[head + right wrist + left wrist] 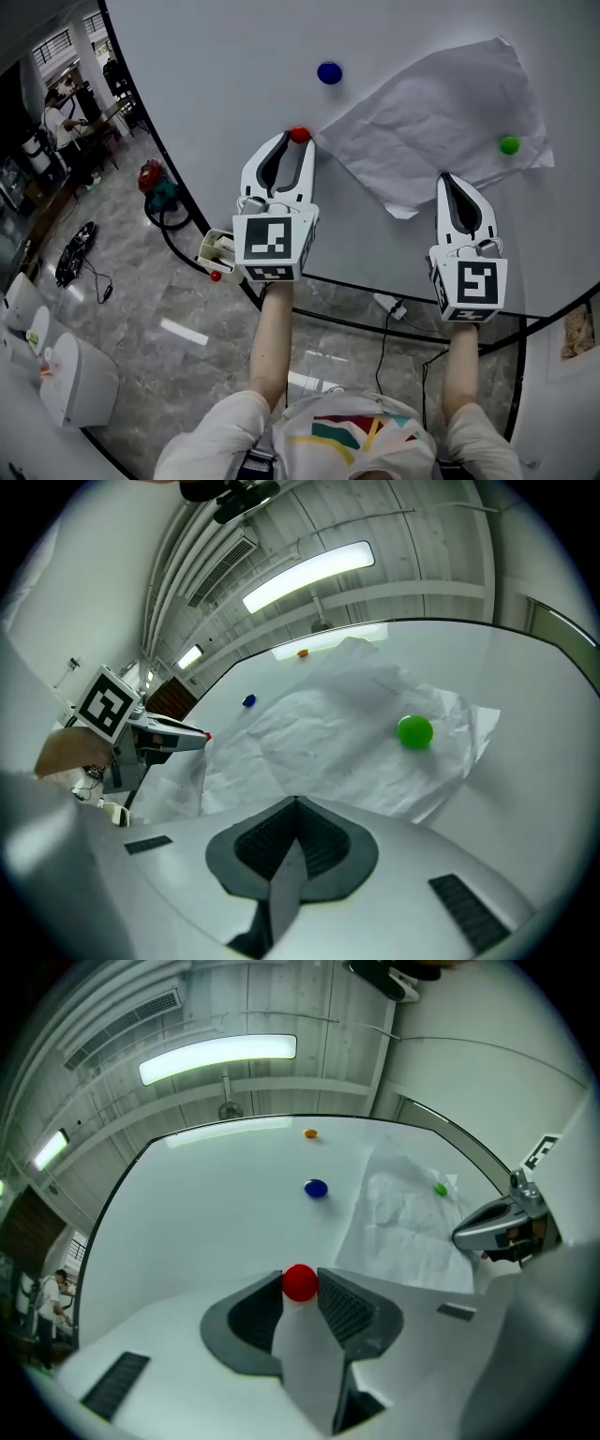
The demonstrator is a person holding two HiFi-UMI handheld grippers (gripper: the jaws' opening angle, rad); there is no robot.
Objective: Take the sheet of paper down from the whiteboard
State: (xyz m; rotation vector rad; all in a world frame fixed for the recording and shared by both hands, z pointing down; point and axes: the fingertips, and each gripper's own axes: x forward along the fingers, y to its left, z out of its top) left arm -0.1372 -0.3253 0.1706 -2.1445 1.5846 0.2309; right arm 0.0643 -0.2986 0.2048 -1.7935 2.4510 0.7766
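A crumpled white sheet of paper (441, 112) (403, 1227) (328, 733) lies against the whiteboard (216, 56), with a green magnet (509, 144) (414, 731) on its right part. My left gripper (299, 141) (300, 1288) is shut on a red magnet (299, 134) (300, 1282), just left of the sheet's left corner. My right gripper (449, 178) (295, 801) has its jaws fully together, and the tips overlap the sheet's lower edge as if pinching it. A blue magnet (329, 72) (316, 1188) sits on bare board above the left gripper.
An orange magnet (310, 1133) sits high on the board. Below the board's frame lie a power strip (386, 303) and cables. A red vacuum cleaner (157, 183) stands on the tiled floor at left. A person (56, 117) stands far back left.
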